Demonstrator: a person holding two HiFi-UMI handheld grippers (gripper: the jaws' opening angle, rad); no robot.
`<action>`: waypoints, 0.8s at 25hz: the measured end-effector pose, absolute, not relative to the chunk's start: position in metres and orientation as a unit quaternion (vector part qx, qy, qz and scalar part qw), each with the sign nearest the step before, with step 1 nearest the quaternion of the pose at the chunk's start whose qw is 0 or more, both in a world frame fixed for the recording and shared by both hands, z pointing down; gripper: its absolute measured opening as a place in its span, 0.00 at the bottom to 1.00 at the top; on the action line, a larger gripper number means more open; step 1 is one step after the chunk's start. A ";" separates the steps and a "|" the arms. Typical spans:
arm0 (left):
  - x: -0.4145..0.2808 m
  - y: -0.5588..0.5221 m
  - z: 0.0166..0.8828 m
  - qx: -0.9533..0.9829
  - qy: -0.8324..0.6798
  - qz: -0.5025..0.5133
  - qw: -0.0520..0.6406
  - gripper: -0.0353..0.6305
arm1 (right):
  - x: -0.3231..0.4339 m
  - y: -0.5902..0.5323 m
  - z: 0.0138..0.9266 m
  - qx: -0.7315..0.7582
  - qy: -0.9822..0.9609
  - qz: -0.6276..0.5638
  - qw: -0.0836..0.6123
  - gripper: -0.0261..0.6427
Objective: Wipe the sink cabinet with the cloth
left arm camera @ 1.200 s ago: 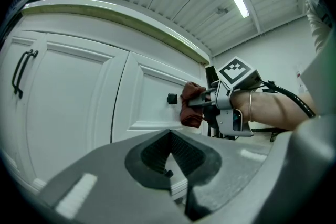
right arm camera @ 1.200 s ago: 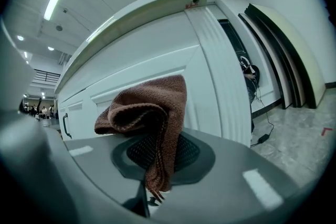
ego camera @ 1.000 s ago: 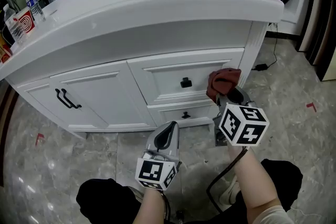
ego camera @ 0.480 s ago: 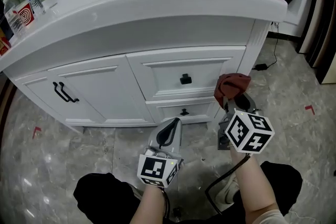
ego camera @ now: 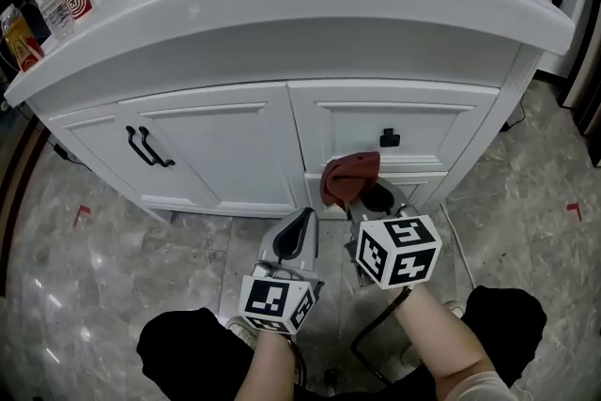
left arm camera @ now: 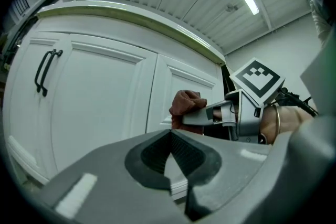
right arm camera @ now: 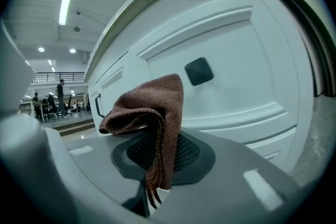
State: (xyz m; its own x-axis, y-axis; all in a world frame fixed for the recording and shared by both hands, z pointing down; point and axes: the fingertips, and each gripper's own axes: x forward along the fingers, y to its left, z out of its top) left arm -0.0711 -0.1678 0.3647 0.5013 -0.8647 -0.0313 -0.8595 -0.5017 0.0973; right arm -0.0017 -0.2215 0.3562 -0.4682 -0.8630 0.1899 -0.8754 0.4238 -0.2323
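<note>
Right tool (ego camera: pixel 361 200) clamps cloth (ego camera: pixel 346 176), shifted leftward across drawer front (ego camera: pixel 424 121) since earlier; left tool (ego camera: pixel 302 221) closed, empty

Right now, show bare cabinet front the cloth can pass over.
Bare: the white door panel between the black bar handles and the top drawer; also that drawer right of its black knob. Crowded: below that knob, where the right gripper holds the brown cloth.
</note>
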 end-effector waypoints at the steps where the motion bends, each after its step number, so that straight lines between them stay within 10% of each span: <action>1: -0.078 -0.168 0.366 0.863 -0.502 -0.037 0.035 0.05 | -0.013 -0.223 0.358 0.506 -0.848 0.155 0.021 0.16; 20: -0.089 -0.172 0.373 0.863 -0.501 -0.045 0.046 0.05 | -0.024 -0.245 0.365 0.489 -0.847 0.208 0.001 0.16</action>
